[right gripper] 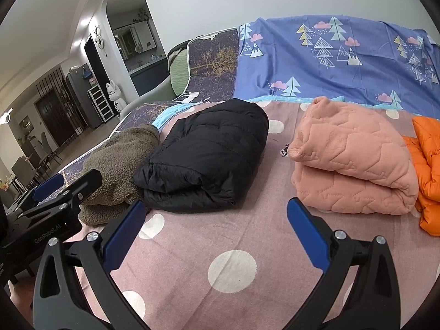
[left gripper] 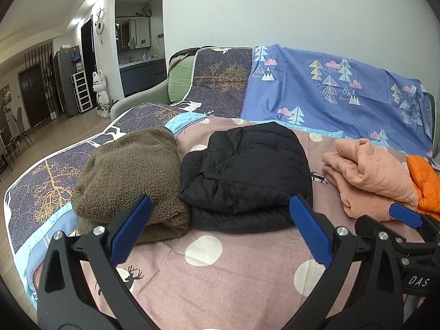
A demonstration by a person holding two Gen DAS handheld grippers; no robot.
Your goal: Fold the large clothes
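Note:
A folded black puffer jacket (left gripper: 247,170) lies on the pink dotted sheet (left gripper: 220,275), also in the right wrist view (right gripper: 206,159). A folded brown fleece (left gripper: 129,181) lies to its left (right gripper: 118,165). A folded peach quilted garment (left gripper: 368,176) lies to its right (right gripper: 354,159), with an orange puffer jacket (left gripper: 426,187) beyond it (right gripper: 429,165). My left gripper (left gripper: 220,211) is open and empty, just in front of the black jacket and fleece. My right gripper (right gripper: 216,217) is open and empty above the sheet, between the black jacket and the peach garment.
The clothes lie on a sofa bed; a blue tree-print cloth (left gripper: 330,88) covers the backrest. A dark gold-tree cover (left gripper: 46,187) hangs over the left edge. Beyond it is wooden floor with a white figurine (left gripper: 100,90) and a shelf unit (left gripper: 81,90).

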